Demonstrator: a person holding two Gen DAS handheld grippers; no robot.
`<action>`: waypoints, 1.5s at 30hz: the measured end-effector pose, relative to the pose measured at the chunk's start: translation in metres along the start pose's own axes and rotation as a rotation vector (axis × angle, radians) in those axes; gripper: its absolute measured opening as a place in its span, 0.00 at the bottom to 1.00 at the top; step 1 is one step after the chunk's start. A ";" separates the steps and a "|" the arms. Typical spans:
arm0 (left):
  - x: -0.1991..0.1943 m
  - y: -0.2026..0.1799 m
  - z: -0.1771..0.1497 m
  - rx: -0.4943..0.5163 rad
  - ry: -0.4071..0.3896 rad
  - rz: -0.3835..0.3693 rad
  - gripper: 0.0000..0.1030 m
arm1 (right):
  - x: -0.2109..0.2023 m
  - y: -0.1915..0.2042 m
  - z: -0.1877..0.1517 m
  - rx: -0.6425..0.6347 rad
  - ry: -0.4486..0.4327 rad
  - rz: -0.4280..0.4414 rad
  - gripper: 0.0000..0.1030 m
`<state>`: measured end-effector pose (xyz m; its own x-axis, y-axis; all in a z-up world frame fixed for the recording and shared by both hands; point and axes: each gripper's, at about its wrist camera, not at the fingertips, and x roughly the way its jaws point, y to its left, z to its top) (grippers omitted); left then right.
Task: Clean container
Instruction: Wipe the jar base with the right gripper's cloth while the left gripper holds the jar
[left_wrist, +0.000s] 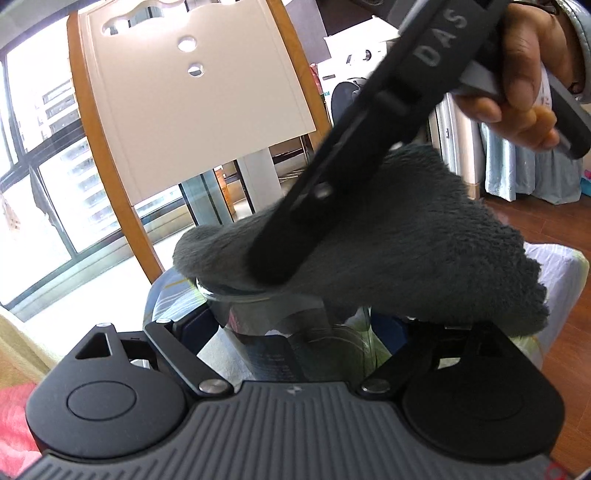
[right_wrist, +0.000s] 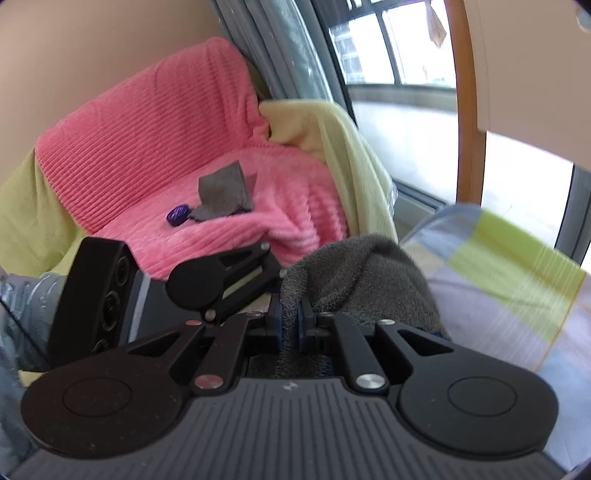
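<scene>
A clear container (left_wrist: 258, 321) stands upright between the blue pads (left_wrist: 194, 325) of my left gripper (left_wrist: 291, 332), which is shut on its sides. A fluffy grey cloth (left_wrist: 406, 258) lies draped over the container's mouth, so only part of the rim shows. My right gripper (left_wrist: 273, 266) reaches down from the upper right with a hand (left_wrist: 524, 74) on its handle, its tip pressed into the cloth over the opening. In the right wrist view that gripper (right_wrist: 295, 325) is shut on the grey cloth (right_wrist: 362, 280), which hides the container. The left gripper (right_wrist: 218, 284) shows just beyond it.
A table under a checked cover (right_wrist: 498, 288) lies below. A chair with a pink blanket (right_wrist: 166, 147) carries a second grey cloth (right_wrist: 225, 192) and a small purple object (right_wrist: 178, 215). A white board in an orange frame (left_wrist: 192, 92), windows and a wood floor (left_wrist: 535, 229) surround.
</scene>
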<state>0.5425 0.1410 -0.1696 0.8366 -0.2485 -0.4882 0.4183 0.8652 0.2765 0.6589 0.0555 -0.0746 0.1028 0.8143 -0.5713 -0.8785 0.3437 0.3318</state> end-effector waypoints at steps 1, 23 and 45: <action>0.001 -0.001 0.000 0.003 0.001 0.003 0.87 | 0.002 0.000 -0.002 0.000 -0.022 -0.009 0.05; 0.011 -0.012 0.004 0.008 0.003 0.018 0.87 | 0.004 -0.012 0.006 -0.139 -0.185 -0.457 0.05; 0.008 0.019 0.020 -0.001 0.002 0.015 0.88 | -0.017 -0.044 -0.013 0.211 -0.014 0.032 0.02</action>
<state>0.5638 0.1471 -0.1516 0.8420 -0.2349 -0.4856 0.4055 0.8693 0.2826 0.6901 0.0201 -0.0893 0.0847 0.8323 -0.5478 -0.7641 0.4071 0.5004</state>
